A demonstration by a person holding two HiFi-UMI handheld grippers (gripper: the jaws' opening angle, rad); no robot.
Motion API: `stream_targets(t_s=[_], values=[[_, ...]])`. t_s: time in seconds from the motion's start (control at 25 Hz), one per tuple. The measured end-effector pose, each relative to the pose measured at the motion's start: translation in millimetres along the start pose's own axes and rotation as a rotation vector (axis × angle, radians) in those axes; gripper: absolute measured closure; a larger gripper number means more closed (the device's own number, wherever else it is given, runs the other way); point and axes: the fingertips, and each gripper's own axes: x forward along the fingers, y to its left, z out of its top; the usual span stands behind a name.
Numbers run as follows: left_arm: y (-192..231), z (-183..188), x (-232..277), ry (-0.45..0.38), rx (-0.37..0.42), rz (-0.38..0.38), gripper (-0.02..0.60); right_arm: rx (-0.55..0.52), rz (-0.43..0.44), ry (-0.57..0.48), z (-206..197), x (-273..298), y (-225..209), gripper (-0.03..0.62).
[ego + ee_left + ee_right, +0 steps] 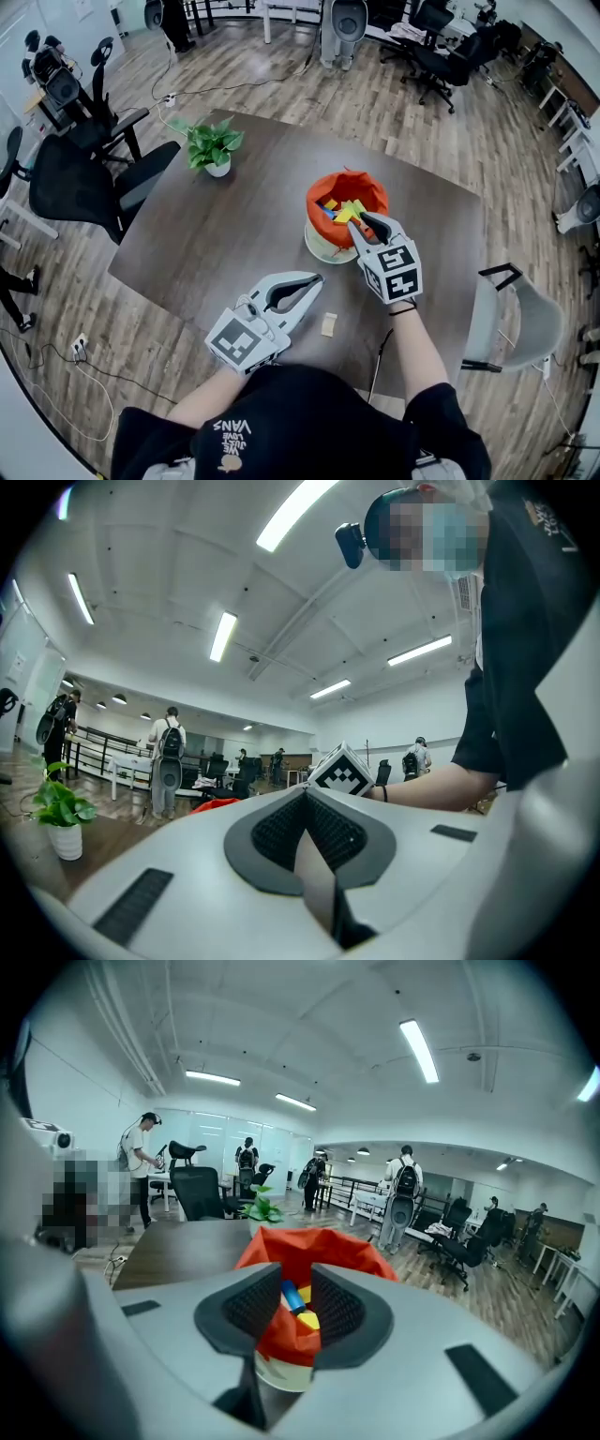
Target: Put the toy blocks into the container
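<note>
Wood-plank floor runs all round a dark brown tabletop in an open office. At far left a black office chair stands by the tabletop's edge, and a small potted plant sits on the tabletop near its far left corner. Nearer the person, the left tool is held level over the front part of the tabletop, pointing to the right; its jaws are clenched together with nothing between them. Just right of its tip, near the front edge, a single pale wooden block lies flat on the tabletop, apart from both tools. Beyond it stands the container, a pale round tub with an orange liner puffed up over its rim; yellow, blue and other coloured toy blocks lie inside. The right tool tilts down at the container's near right rim, jaws released and apart; through the gap show the liner and a blue and a yellow block, neither pressed by the pads. A grey chair stands at far right.
</note>
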Motion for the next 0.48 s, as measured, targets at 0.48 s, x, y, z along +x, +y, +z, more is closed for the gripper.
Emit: stream_targets(t_s=[0.48], values=[[3.5,1.2,0.2,-0.006,0.004,-0.001,0.571,0.067,-0.030,-0.107,1.6,-46.1,10.7,0.576]])
